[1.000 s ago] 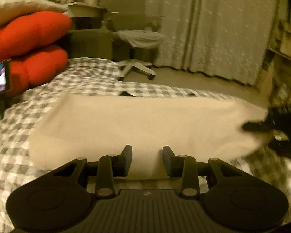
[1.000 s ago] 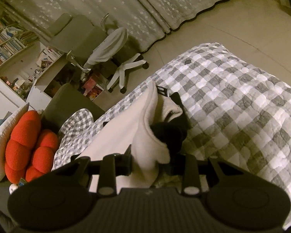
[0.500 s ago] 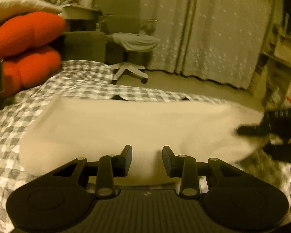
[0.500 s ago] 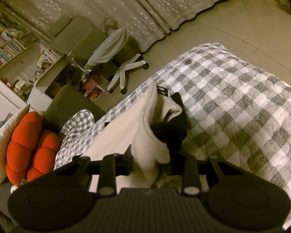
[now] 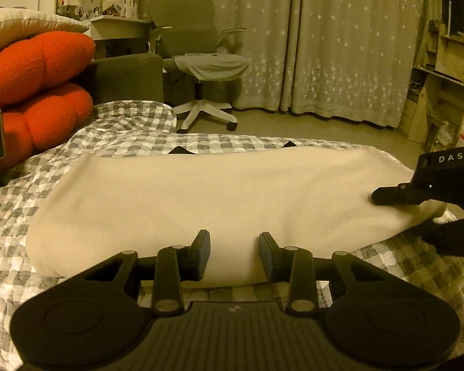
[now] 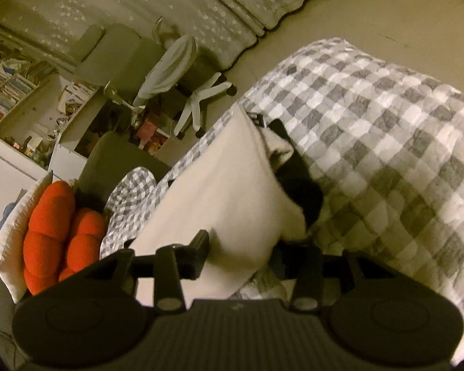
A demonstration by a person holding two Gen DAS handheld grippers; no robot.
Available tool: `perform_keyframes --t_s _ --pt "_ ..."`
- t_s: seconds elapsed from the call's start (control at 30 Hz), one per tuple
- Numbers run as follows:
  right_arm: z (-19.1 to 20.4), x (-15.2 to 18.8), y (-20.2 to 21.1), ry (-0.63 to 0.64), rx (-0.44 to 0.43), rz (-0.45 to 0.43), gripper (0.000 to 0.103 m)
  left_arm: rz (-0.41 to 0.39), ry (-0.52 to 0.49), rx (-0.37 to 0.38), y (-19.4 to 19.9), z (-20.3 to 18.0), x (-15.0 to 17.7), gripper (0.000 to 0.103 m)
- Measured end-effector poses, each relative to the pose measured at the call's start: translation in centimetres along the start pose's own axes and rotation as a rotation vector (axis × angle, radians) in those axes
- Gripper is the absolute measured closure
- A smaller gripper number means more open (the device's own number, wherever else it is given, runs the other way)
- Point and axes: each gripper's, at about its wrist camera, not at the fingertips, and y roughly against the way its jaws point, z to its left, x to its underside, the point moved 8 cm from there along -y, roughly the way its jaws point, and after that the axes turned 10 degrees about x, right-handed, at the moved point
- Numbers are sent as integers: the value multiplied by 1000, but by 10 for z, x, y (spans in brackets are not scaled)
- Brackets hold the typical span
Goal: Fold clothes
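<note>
Cream garment (image 5: pixel 207 198), folded into a long band across the checked bed quilt (image 5: pixel 133 142); your right tool (image 6: pixel 241 247) clamped on its right end, your left tool (image 5: pixel 234 252) fingers apart over its near edge; red cushions (image 5: pixel 40 92) and office chair (image 5: pixel 198 61) beyond.

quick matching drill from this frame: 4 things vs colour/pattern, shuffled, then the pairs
Things:
1. folded garment
2. bedspread
3. cushion
4. office chair

Colour or pattern:
A. grey and white check
B. orange-red
C. cream
D. grey seat and back on a white star base

Pairs: 1-C, 2-A, 3-B, 4-D
</note>
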Motion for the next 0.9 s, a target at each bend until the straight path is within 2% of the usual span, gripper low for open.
perform_keyframes --t_s 0.03,0.27,0.4,0.9 --pt "0 -1 1 5 1 -6 77 1 0 1 0 0 0 69" --pt "17 -4 13 107 3 -92 82 6 3 5 1 2 1 69" --pt "10 -3 7 85 37 -57 82 9 1 5 1 3 1 69" --pt "7 -2 4 64 43 -41 80 23 -4 -16 3 6 1 69"
